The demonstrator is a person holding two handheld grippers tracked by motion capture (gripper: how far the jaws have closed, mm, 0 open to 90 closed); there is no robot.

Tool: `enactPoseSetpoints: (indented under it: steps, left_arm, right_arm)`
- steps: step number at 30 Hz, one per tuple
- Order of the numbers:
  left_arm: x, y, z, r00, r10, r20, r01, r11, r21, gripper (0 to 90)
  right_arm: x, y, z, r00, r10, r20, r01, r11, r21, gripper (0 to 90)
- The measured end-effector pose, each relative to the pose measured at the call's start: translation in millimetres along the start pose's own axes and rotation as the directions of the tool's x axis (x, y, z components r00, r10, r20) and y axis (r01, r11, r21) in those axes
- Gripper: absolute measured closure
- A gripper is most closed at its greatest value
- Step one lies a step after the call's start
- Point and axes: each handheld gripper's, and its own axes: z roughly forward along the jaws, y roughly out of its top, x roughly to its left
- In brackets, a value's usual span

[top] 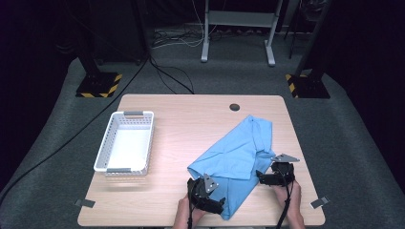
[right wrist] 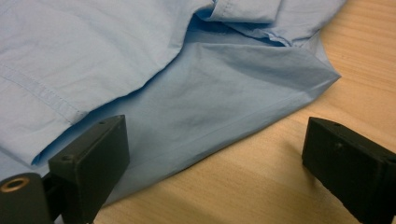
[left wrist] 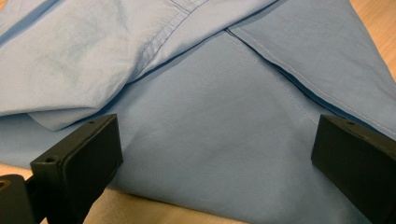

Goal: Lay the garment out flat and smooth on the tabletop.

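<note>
Matt blue cloth shirt (top: 239,150) on smooth pale wood table (top: 191,119).

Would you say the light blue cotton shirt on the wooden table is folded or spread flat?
Partly folded: the light blue cotton shirt has panels lapped over its body, forming a long bundle.

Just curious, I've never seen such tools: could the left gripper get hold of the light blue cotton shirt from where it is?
Probably yes. The left gripper stands open right at the light blue cotton shirt, its near edge between the jaws, nothing in between.

A lab: taped stand bases (top: 98,86), floor cables (top: 172,71), dark surrounds
</note>
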Motion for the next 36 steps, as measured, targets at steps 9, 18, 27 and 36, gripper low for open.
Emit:
enactPoseSetpoints:
  steps: [9, 18, 27, 36]
  left_arm:
    - [-6.9, -2.3, -2.2, 0.9999, 0.008, 0.010, -0.008, 1.0000, -0.001, 1.7]
    - [-8.3, -2.4, -2.7, 0.9998, 0.020, 0.009, -0.020, 0.9998, -0.006, 2.0]
    - [0.4, -1.3, -1.6, 0.9971, 0.050, 0.057, -0.050, 0.9987, 0.004, 0.4]
    - [7.6, 8.1, -3.1, 0.9960, 0.059, 0.067, -0.059, 0.9982, -0.005, 0.3]
  right_arm:
    - [1.9, -6.4, -6.1, 1.0000, 0.006, 0.007, -0.006, 1.000, -0.002, 6.5]
    - [3.1, -12.2, -10.2, 0.9998, 0.015, 0.011, -0.015, 1.000, -0.017, 6.7]
    - [3.3, -13.3, -10.3, 0.9999, 0.010, 0.007, -0.010, 0.999, -0.030, 7.3]
    - [2.8, -13.0, -9.9, 1.0000, 0.004, -0.001, -0.004, 1.000, -0.029, 6.1]
